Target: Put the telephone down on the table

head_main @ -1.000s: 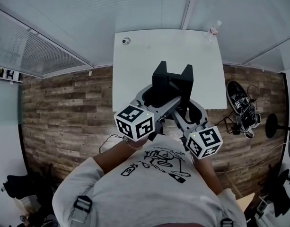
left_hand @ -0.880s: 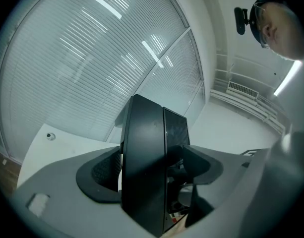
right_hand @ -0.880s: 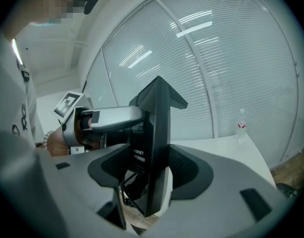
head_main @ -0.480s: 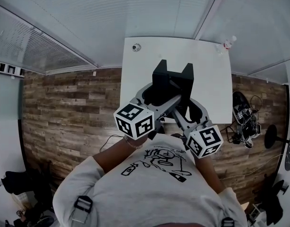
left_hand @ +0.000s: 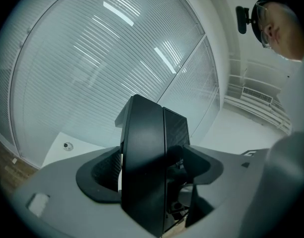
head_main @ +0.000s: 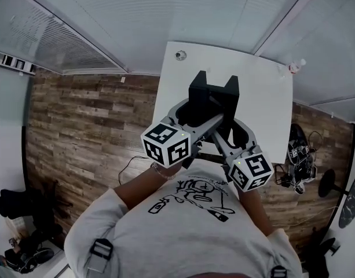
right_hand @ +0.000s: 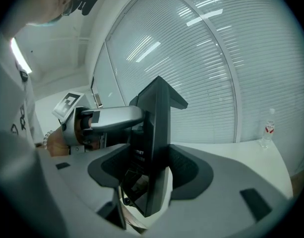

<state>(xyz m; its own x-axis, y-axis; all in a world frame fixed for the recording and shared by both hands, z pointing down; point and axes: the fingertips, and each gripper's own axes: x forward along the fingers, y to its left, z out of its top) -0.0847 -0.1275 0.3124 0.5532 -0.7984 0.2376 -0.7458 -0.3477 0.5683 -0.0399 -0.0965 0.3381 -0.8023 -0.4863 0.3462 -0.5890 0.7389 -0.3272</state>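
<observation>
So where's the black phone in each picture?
Head view: telephone in the middle, against the white table.
Left gripper view: telephone centre, between the jaws; white table lower left.
Right gripper view: telephone centre, between the jaws; white table right.
Shared landmark: the white table.

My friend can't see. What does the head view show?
A person's left hand-held gripper and right hand-held gripper clamp a black telephone between them over a white table. A small bottle stands at the table's far corner.
</observation>
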